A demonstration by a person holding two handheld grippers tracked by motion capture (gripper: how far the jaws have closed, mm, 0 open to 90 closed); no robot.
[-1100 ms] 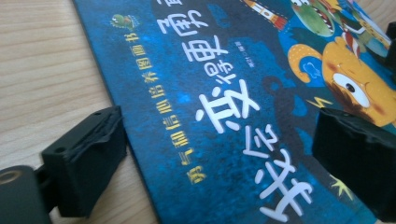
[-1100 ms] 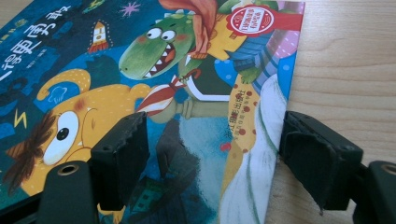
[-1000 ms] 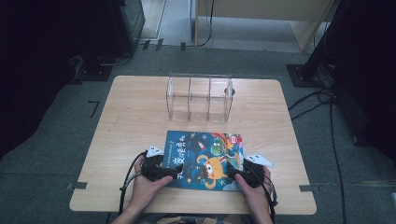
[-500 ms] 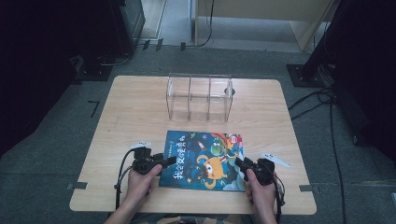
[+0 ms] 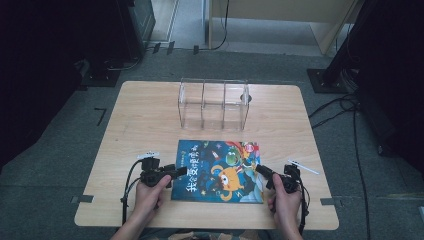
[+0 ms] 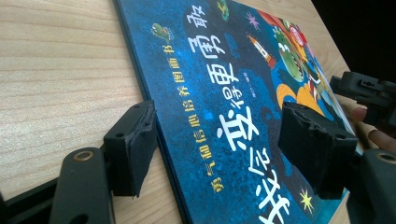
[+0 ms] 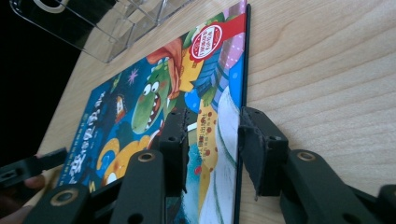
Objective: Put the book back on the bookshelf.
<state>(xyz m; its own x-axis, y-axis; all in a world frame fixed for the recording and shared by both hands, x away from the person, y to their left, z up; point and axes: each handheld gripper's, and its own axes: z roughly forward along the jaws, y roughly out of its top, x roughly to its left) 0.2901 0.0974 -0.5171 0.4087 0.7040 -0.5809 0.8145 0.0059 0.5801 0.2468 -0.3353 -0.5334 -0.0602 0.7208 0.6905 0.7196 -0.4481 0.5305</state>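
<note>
Your left gripper sits at about 8 o'clock on the wooden table, lying low and pointing toward 3 o'clock at the left edge of the picture book. In the left gripper view its jaws straddle that edge: one pad is over bare wood just beside the book's spine, the other pad hangs above the blue cover, and neither presses on it. The jaws have just been closing and now stand at a middling gap, with the book's edge between them but not pinched.

The book lies flat and face up at 6 o'clock on the table, its blue cover with white lettering and a cartoon dragon. Behind it, toward 12 o'clock and a little apart, stands a clear plastic organizer with upright dividers; from the right gripper view you see it past the far end of the book.

Your right gripper is at about 4 o'clock, angled toward 10 o'clock at the book's right edge. Its jaws have also just been closing and are now narrow. One pad rests over the cover, the other is over the wood just outside the edge, so the edge lies between them. Whether the pads already touch the book, you cannot tell.
</note>
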